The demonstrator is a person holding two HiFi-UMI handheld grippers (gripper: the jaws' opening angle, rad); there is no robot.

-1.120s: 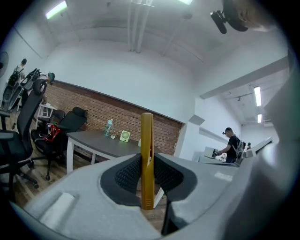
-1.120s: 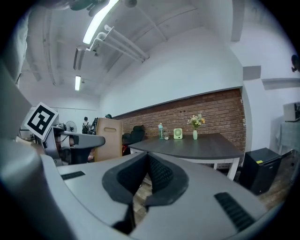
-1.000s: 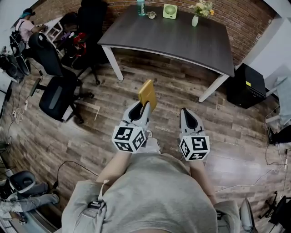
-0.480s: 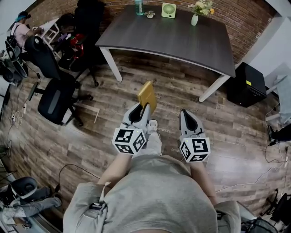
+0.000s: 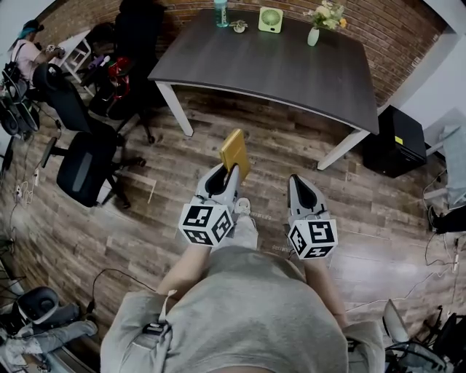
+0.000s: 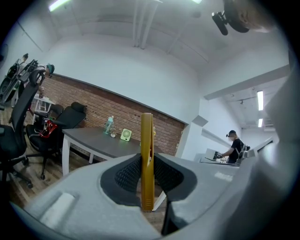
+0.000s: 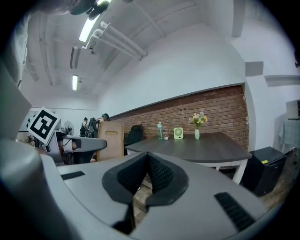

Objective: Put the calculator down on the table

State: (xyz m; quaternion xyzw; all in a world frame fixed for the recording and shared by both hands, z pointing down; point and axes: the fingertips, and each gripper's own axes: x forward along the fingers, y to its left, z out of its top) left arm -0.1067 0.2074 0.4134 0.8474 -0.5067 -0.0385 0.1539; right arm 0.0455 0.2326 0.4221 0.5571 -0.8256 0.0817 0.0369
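A flat yellow calculator [image 5: 235, 151] stands on edge between the jaws of my left gripper [image 5: 231, 172], which is shut on it and holds it level above the wooden floor. The left gripper view shows the calculator [image 6: 146, 159] edge-on, pinched by the black pads. My right gripper [image 5: 298, 182] is beside it at the same height, shut with nothing in it; its pads meet at the tips [image 7: 147, 154]. The dark grey table [image 5: 291, 69] with white legs stands ahead, apart from both grippers. From the right gripper view the calculator [image 7: 110, 140] shows at the left.
At the table's far edge stand a bottle [image 5: 221, 12], a small green fan [image 5: 271, 18] and a vase of flowers [image 5: 314, 34]. Black office chairs [image 5: 84, 164] stand to the left, a black cabinet [image 5: 393, 138] to the right. Cables lie on the floor.
Both grippers and the person have moved forward toward the table, which now sits nearer in the head view. The left gripper's hold on the calculator is unchanged.
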